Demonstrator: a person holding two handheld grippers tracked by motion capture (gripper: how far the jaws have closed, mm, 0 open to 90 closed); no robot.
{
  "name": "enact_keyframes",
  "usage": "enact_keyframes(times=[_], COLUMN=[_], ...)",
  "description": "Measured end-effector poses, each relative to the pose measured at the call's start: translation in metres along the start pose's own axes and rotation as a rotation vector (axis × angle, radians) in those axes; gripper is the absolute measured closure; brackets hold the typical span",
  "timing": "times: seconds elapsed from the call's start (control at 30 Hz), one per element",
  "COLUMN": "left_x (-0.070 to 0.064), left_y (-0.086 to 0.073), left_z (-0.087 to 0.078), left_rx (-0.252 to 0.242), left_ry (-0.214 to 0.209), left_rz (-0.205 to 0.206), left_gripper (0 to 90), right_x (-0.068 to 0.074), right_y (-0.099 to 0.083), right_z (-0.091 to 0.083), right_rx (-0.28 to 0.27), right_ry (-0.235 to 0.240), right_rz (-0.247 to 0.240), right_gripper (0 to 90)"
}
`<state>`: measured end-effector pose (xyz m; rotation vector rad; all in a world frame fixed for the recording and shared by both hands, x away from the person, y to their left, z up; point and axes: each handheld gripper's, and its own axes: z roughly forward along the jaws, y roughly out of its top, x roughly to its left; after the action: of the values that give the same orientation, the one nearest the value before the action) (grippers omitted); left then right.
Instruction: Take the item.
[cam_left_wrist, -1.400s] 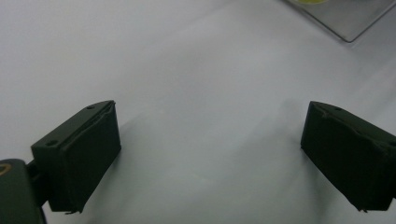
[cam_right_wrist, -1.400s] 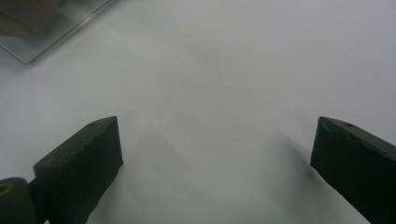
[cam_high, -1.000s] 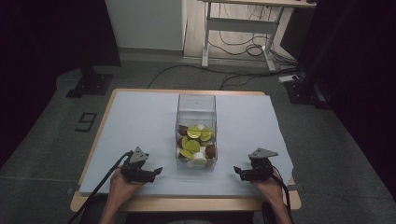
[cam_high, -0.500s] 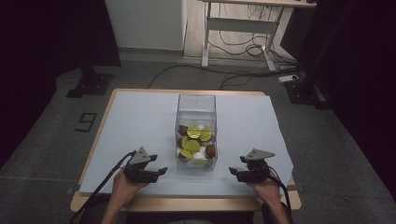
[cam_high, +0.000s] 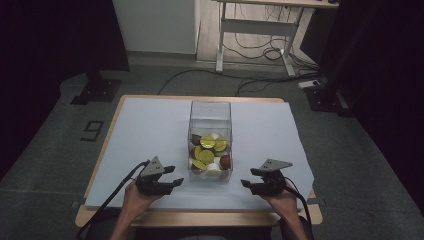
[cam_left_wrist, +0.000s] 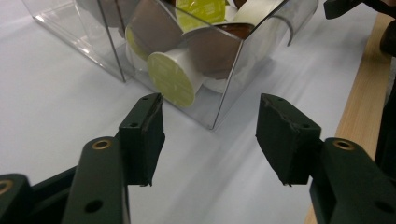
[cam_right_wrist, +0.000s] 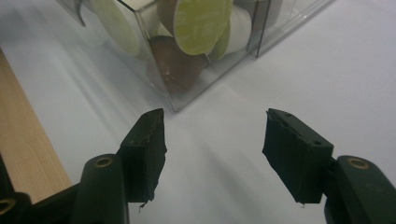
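A clear plastic box (cam_high: 210, 137) stands mid-table on the white sheet, holding several coffee capsules (cam_high: 207, 150), brown and white bodies with yellow-green lids. My left gripper (cam_high: 171, 177) rests near the front edge, left of the box, open and empty. My right gripper (cam_high: 246, 181) sits right of the box, also open and empty. In the left gripper view the box corner (cam_left_wrist: 217, 79) and a green-lidded capsule (cam_left_wrist: 172, 78) lie just beyond my left gripper (cam_left_wrist: 210, 133). In the right gripper view the box corner (cam_right_wrist: 173, 93) is just beyond my right gripper (cam_right_wrist: 212, 149).
The white sheet (cam_high: 145, 130) covers a wooden table whose bare edge (cam_high: 200, 218) runs along the front. Beyond the table are a desk frame (cam_high: 255, 35), floor cables (cam_high: 250, 52) and dark stands (cam_high: 95, 87). A cable (cam_high: 117, 190) trails from the left gripper.
Both grippers have edged inward toward the box, the left one moving right and the right one moving left. Their jaws stay open.
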<state>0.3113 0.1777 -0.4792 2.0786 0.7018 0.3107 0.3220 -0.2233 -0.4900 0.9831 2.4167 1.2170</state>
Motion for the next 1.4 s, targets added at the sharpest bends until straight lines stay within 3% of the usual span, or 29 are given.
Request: enact_keyframes(times=[0.2, 0.37, 0.77, 1.03, 1.17, 1.4], left_x=[-0.001, 0.000, 0.012, 0.021, 0.022, 0.021], left_y=[0.004, 0.003, -0.014, -0.026, -0.029, -0.032], left_z=[-0.001, 0.001, 0.014, 0.023, 0.030, 0.033], left_rx=[-0.009, 0.024, 0.124, 0.193, 0.237, 0.235], left_ry=[-0.011, 0.008, 0.060, 0.086, 0.098, 0.106], left_rz=[0.006, 0.015, -0.019, -0.059, -0.049, -0.041], left_gripper=[45.5, 45.5, 27.0, 16.2, 14.0, 10.2], right_x=[0.004, 0.006, 0.008, 0.004, 0.005, 0.005], right_y=[0.006, 0.011, 0.036, 0.055, 0.063, 0.075], right_z=[0.000, -0.002, -0.007, -0.002, 0.005, 0.012], right_rx=[-0.002, -0.008, -0.011, -0.014, 0.006, 0.013], right_ry=[0.021, 0.027, 0.048, 0.074, 0.085, 0.092], right_rz=[-0.015, -0.025, -0.056, -0.048, -0.056, -0.067], right_gripper=[43.3, 43.3, 36.7, 34.8, 34.8, 34.6])
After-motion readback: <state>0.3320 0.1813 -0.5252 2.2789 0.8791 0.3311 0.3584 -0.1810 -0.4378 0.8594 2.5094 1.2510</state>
